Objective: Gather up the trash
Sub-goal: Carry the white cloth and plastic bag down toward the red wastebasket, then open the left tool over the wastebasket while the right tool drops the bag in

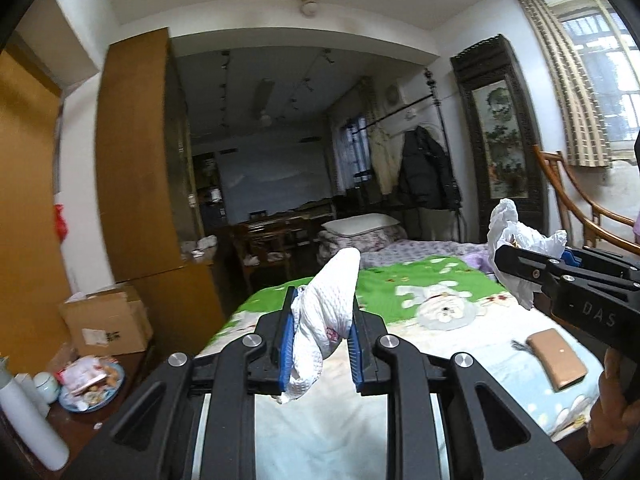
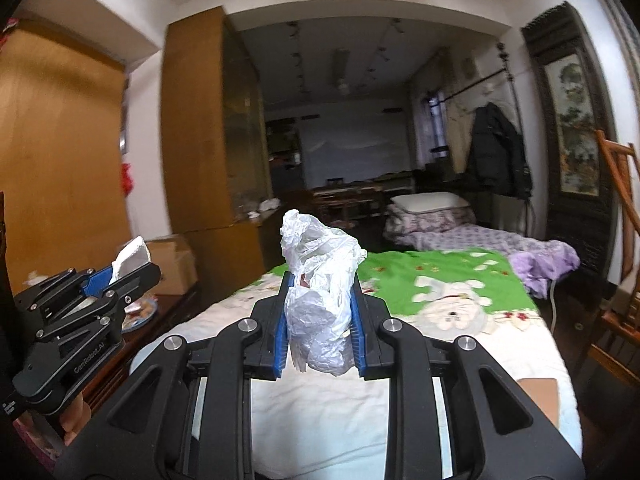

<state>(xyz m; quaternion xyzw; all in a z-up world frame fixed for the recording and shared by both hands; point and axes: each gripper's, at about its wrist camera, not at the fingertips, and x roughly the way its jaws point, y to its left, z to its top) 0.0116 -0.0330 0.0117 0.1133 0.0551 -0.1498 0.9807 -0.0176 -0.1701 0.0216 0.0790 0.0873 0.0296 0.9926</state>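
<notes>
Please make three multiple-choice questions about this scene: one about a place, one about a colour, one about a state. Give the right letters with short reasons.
1. Where does the brown wallet lie?
A. on the bed
B. on the cardboard box
C. on the chair

2. What colour are the gripper pads?
A. red
B. blue
C. yellow

3. What does the right gripper do?
A. stands open
B. holds a bottle
C. clamps a crumpled plastic bag

Answers:
1 A, it rests on the blanket.
2 B, blue strips line the fingers.
3 C, the bag sits between the pads, as the dimpled tissue does in the left gripper.
</notes>
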